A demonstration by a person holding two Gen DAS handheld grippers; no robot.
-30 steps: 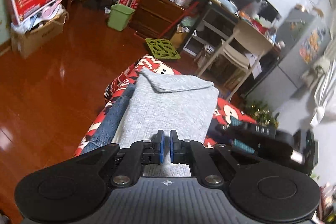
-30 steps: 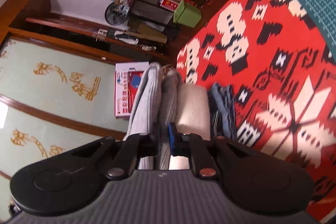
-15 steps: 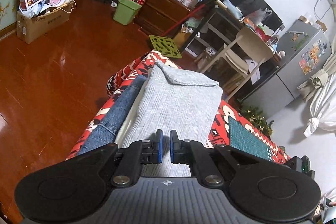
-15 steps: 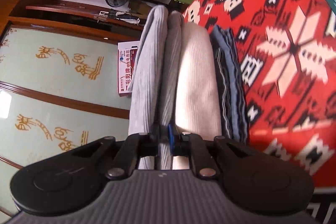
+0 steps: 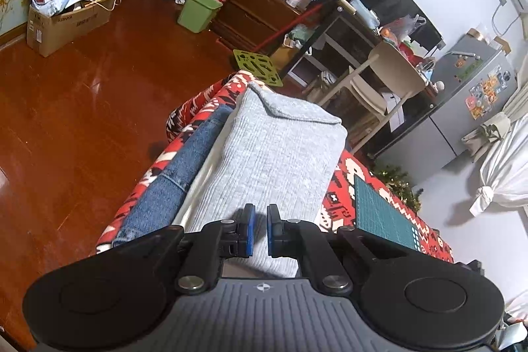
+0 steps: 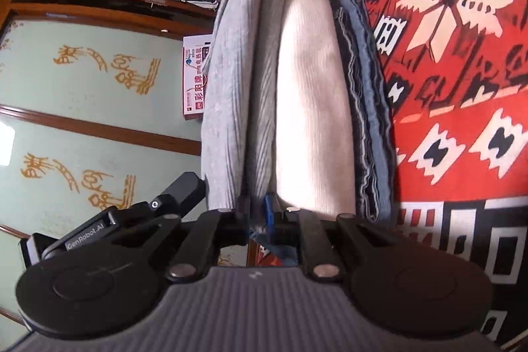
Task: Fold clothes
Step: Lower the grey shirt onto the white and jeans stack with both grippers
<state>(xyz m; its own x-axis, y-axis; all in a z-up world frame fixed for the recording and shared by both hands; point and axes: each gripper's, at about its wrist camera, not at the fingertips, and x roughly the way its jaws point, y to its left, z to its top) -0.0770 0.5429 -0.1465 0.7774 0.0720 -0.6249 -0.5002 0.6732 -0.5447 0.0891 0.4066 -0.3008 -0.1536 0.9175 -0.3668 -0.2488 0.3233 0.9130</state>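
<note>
Left gripper (image 5: 260,231) jaws nearly together over the grey sweater (image 5: 274,154), seemingly gripping nothing. Right gripper (image 6: 259,215) jaws clamp the grey sweater's lower fold (image 6: 264,88). It tops a stack: cream garment (image 6: 313,88), jeans (image 6: 366,94), on the red-patterned bench (image 6: 455,55).

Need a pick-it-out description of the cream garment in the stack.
Find the red patterned cloth and the folded stack on it. The cream garment is the middle layer, between the grey sweater and the jeans. It is the only pale, warm-toned piece, finely ribbed.
</note>
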